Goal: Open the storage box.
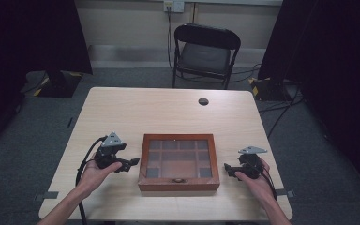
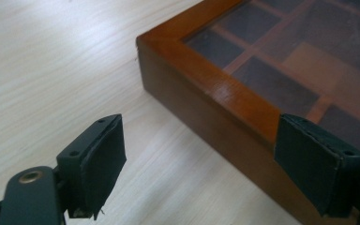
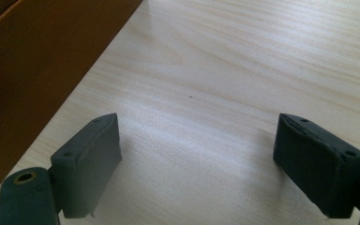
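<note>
A brown wooden box [image 1: 178, 183] with a glass lid over several compartments sits near the table's front edge, lid down. My left gripper [image 1: 132, 162] hovers just left of the box, jaws open and empty, pointing at its left side. In the left gripper view the box corner [image 2: 206, 89] lies beyond the pads [image 2: 101, 164], one jaw over the lid's edge. My right gripper [image 1: 228, 169] rests just right of the box, open and empty. In the right gripper view the box wall [image 3: 42, 61] stands to the left of the open jaws.
A light wooden table [image 1: 168, 117] has a round cable hole [image 1: 203, 101] at the back. A black folding chair [image 1: 204, 51] stands behind it. Cables trail on the grey floor at right.
</note>
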`<state>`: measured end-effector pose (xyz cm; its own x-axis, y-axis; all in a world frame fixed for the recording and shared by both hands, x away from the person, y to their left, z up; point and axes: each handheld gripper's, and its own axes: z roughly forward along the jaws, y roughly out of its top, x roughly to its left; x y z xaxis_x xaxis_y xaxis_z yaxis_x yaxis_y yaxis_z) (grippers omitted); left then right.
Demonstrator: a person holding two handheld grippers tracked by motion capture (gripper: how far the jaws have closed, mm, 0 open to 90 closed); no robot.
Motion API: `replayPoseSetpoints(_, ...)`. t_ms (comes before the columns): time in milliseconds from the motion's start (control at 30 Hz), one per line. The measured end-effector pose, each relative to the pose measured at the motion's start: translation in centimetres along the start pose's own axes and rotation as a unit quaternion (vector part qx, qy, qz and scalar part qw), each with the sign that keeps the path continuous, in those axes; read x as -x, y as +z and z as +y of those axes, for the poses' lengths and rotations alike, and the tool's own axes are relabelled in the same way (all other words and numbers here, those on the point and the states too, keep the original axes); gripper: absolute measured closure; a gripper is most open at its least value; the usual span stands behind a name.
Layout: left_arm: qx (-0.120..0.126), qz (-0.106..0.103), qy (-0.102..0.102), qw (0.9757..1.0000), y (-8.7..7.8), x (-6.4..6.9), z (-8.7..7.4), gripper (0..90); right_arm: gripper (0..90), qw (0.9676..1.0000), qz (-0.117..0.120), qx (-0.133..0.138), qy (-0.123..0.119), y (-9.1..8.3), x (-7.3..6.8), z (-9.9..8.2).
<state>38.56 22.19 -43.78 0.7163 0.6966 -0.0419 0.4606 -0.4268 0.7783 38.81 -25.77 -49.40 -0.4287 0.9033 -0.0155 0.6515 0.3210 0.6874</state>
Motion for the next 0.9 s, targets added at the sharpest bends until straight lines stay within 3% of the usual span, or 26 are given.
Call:
replayPoseSetpoints(133, 0.011, -0.013, 0.011, 0.9998, -0.2, 1.0, 0.7, 16.7, 12.7, 1.0000, -0.002, 0.006, 0.005, 0.0, 0.0, -0.2)
replayPoseSetpoints(267, 0.005, -0.020, 0.022, 0.9995, -0.2, 1.6, 1.2, 16.7, 12.4, 0.9999, -0.003, 0.011, 0.004, 0.0, 0.0, -0.3)
replayPoseSetpoints(300, 0.003, -0.029, 0.028, 0.9992, 0.0, 1.9, 1.5, 17.4, 11.4, 0.9997, -0.001, 0.026, 0.004, 0.1, 0.0, -0.6)
replayPoseSetpoints(433, -0.001, -0.045, 0.039, 0.9983, 0.4, 2.5, 2.3, 20.7, 11.1, 0.9995, -0.002, 0.030, 0.003, 0.1, 0.1, -0.7)
replayPoseSetpoints(900, 0.016, -0.081, 0.044, 0.9956, 0.5, 4.4, 4.2, 20.2, 11.2, 0.9996, -0.003, 0.029, 0.004, 0.1, 0.0, -0.7)
